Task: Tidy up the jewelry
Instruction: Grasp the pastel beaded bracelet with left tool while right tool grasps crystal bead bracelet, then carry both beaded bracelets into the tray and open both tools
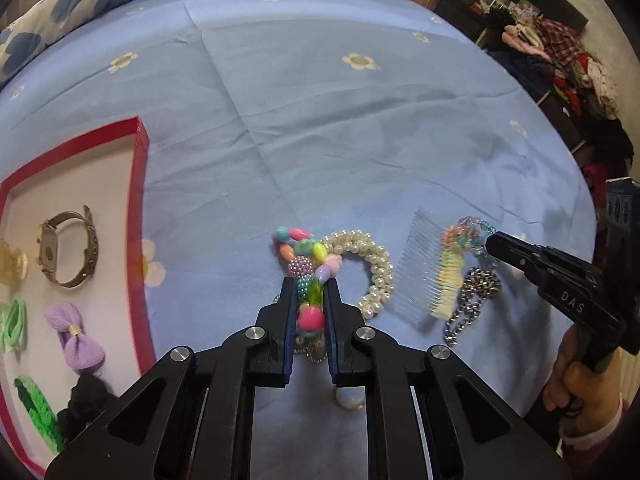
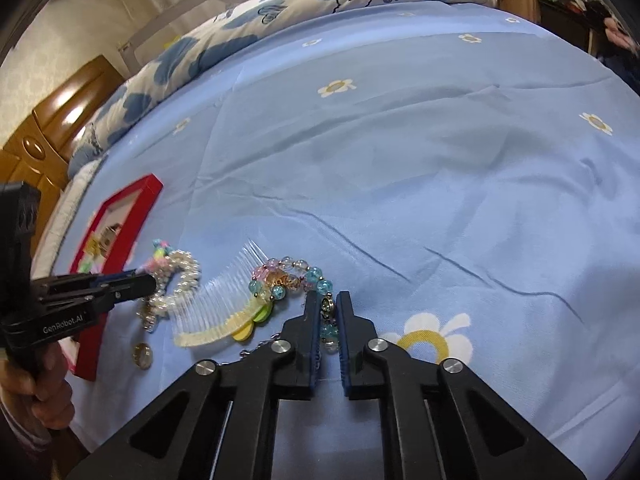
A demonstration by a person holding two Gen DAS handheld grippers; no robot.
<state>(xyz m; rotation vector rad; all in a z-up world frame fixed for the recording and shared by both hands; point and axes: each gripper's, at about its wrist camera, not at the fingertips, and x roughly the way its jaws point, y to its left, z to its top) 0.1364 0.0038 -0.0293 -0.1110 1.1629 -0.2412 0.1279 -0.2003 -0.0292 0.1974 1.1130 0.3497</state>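
Left fingers [image 1: 311, 294] pinch colourful bracelet [image 1: 306, 256]; right fingers [image 2: 329, 307] (nearly closed) grip crystal bracelet [image 2: 288, 278].

Bed sheet [image 1: 320, 128]: light blue, scattered white daisies with yellow centres. Quilt [image 2: 280, 12] at far edge: white, blue patches. Tray [image 1: 141, 184]: red rim, white floor. In it: gold-tone watch [image 1: 68, 248], lilac bow [image 1: 74, 336], green hair ties [image 1: 14, 324], black scrunchie [image 1: 84, 400]. Bead bracelet [image 1: 308, 256]: mixed pink, green, yellow, blue, purple. Pearl bracelet [image 1: 368, 264]: white. Comb [image 2: 216, 304]: clear teeth, pale yellow spine. Crystal bracelet [image 2: 292, 276]: aqua, pink, amber. Chain [image 1: 472, 300]: silver. Both grippers black, blue pads [image 1: 289, 336].
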